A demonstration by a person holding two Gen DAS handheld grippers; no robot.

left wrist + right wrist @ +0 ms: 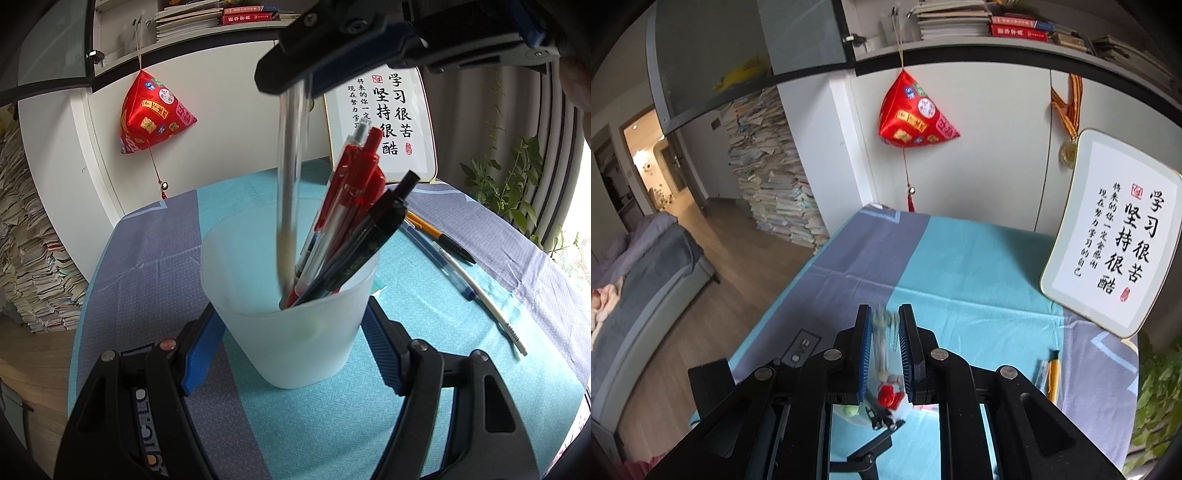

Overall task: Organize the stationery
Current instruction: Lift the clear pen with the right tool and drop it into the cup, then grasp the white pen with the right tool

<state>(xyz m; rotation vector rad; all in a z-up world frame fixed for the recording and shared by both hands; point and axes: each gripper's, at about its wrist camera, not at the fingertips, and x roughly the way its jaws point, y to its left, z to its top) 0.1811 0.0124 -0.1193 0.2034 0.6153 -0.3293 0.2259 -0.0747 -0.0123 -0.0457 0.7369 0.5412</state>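
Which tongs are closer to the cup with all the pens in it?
Left. The left tongs squeeze the cup from both sides. The right tongs are up above it, holding a clear pen whose tip pokes into the cup.

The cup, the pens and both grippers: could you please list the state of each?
Cup: upright, clamped by left gripper.
Clear pen: gripped by right gripper, tip in cup.
Red pens: standing in cup.
Blue pen: lying loose on the cloth.
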